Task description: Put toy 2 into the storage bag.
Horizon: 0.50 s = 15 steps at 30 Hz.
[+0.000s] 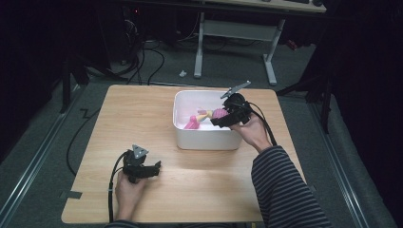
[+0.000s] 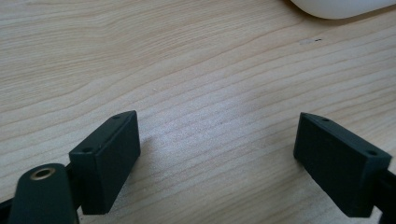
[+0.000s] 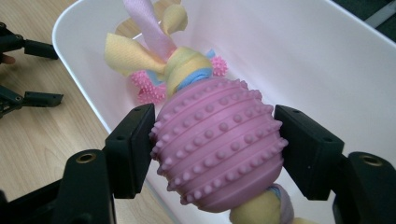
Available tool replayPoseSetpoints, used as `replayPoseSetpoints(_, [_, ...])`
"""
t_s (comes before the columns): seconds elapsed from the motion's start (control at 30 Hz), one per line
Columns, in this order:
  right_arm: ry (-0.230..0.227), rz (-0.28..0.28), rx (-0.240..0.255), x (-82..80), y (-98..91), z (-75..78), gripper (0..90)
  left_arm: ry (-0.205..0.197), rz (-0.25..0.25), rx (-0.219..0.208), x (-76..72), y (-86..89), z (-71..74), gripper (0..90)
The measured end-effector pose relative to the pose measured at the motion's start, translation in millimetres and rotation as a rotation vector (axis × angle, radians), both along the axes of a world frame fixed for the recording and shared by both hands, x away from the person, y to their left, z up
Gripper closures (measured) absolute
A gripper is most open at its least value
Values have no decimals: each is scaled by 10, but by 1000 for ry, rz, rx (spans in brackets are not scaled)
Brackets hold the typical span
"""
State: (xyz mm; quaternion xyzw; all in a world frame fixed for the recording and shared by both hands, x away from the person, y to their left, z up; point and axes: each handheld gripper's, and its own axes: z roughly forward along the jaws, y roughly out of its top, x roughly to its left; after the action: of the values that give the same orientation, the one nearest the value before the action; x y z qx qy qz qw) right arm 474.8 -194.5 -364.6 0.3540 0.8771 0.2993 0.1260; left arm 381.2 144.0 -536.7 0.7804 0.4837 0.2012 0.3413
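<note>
Writing or labels: none legible on any item. One white bin (image 1: 205, 141) toward the far right part of the wooden table (image 1: 142, 114), near its right edge. One pink studded ball toy (image 3: 218, 144) with yellow, pink and blue cloth strips knotted at both ends, held over the bin's open top. Right gripper (image 3: 215, 148) clamped on the ball, both pads pressed into its sides. Left gripper (image 2: 217, 161) near the table's front-left corner, jaws spread wide over bare wood, holding nothing. Two grippers, two hands, one striped sleeve (image 1: 280, 190). Desk frame and cables on the floor beyond the far edge.
</note>
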Motion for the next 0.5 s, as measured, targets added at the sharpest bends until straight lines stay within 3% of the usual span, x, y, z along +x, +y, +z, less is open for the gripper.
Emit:
replayPoseSetpoints(0.33, [63, 7, 8, 15, 17, -98, 316, 0, 0, 0, 0, -1, 0, 148])
replayPoseSetpoints(0.5, [39, -9, 37, -11, -26, -47, 268, 0, 0, -1, 0, 0, 0, 148])
